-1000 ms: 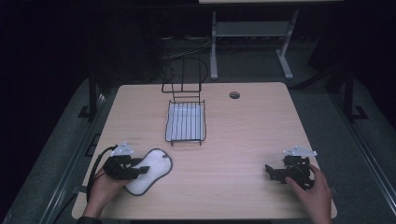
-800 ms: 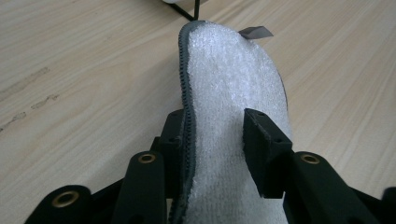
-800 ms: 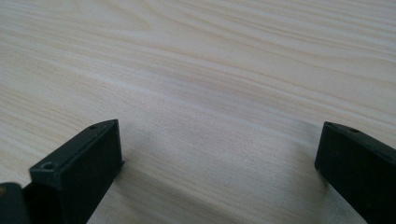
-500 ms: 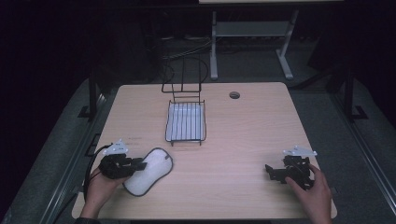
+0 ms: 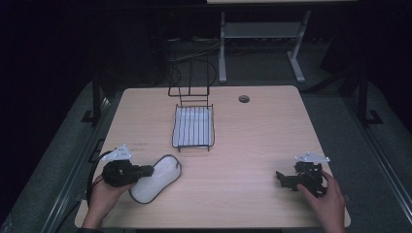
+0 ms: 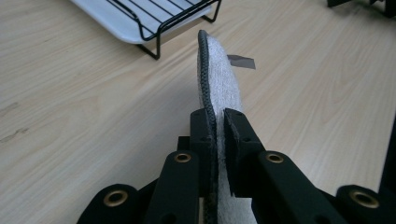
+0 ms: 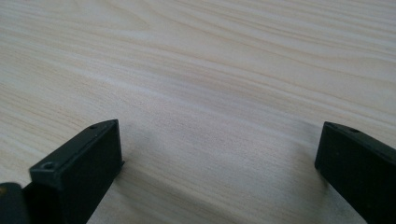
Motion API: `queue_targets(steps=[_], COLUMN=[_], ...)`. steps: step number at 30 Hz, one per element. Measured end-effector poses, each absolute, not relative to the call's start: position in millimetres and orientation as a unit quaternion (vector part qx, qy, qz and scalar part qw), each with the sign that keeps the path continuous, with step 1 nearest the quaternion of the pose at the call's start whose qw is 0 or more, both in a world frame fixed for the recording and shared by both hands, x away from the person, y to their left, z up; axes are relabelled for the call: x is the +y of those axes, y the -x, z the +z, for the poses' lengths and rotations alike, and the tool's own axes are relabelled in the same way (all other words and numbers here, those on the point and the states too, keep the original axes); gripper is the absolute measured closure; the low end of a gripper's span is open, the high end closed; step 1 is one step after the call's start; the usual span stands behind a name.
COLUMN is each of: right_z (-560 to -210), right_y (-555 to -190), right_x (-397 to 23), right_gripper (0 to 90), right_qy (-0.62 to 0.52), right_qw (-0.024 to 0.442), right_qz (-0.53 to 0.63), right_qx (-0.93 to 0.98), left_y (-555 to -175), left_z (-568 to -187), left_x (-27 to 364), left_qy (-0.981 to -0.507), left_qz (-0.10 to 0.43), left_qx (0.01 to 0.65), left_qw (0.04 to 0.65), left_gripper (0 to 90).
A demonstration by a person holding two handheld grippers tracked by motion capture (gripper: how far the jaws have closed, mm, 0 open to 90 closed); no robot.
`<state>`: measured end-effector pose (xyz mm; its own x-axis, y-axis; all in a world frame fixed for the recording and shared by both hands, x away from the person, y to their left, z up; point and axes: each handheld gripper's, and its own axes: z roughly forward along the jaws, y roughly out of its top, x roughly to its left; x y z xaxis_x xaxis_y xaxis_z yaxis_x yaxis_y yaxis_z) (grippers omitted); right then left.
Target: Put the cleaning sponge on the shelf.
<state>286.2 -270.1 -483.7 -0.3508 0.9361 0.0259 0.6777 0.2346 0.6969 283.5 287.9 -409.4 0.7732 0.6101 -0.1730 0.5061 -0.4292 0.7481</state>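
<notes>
Item: grey insole (image 5: 156,178), near-left worktop (image 5: 252,141), probably felt. My left gripper (image 5: 145,171) has just been closing and now pinches its edge. Right gripper (image 5: 281,177) idle, jaws apart. I'd lift slowly toward the wire rack (image 5: 193,126).

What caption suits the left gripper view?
Left gripper clamped on the edge of a grey insole, wire rack behind.

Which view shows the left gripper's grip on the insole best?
Left gripper view: the left gripper pinches the insole by its dark-trimmed edge, jaws just closed. The high view shows the insole's full outline, jaws hidden. The right gripper view gives bare table.
</notes>
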Motion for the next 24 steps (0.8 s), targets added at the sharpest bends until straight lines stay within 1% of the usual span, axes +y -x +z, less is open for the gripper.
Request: queue_targets(steps=[13, 24], right_z=[-484, -484], right_y=[-286, -286], right_x=[-270, -270], right_gripper=[0.1, 0.1], right_qy=[-0.532, -0.532], right_qw=[0.204, 0.205], right_qz=[0.316, 0.316], right_qx=[0.759, 0.759], left_y=[-286, -298], left_z=[-402, -385], left_x=[282, 277], left_qy=[-0.841, -0.834], left_qz=[0.069, 0.078], left_qx=[0.328, 0.318], left_qw=[0.426, 0.443], left_gripper=[83.4, 83.4])
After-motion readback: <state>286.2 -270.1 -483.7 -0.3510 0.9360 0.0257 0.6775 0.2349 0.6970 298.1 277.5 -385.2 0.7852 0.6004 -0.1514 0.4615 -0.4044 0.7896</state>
